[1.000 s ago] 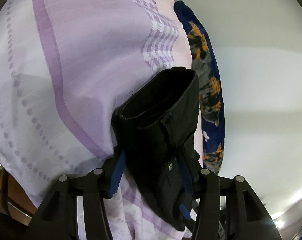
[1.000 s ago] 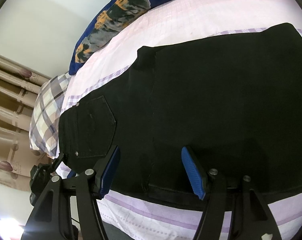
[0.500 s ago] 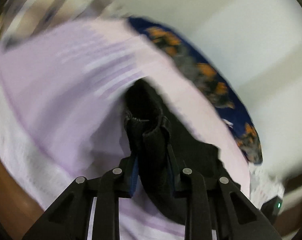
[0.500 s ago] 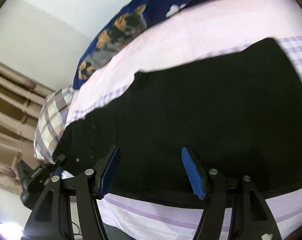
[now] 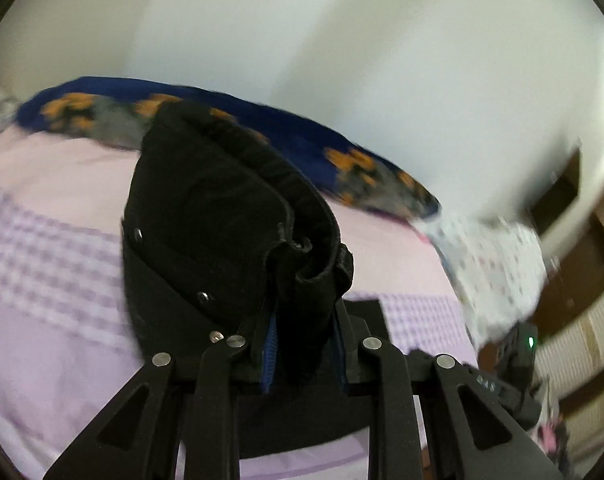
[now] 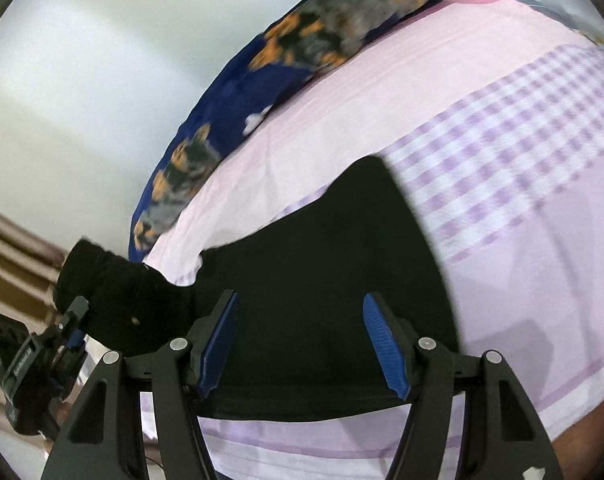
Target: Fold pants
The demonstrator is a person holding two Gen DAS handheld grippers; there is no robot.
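Left gripper point(image 5: 304, 354) pinching the raised waistband end of the black pants point(image 6: 322, 280) lying along the bed's point(image 6: 502, 240) near edge, right gripper point(image 6: 302, 344) spread above them; carry the end across squarely, edges aligned.

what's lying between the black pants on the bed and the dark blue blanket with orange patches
Only bare pink bedsheet lies between the black pants and the dark blue orange-patched blanket, shown in the right wrist view.

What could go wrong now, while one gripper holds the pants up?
The left gripper, whose jaws have just closed, pinches a thick bunch of the pants; the fabric might slip out. The right gripper is open above the flat part, so nothing pins it and it may drag across the sheet.
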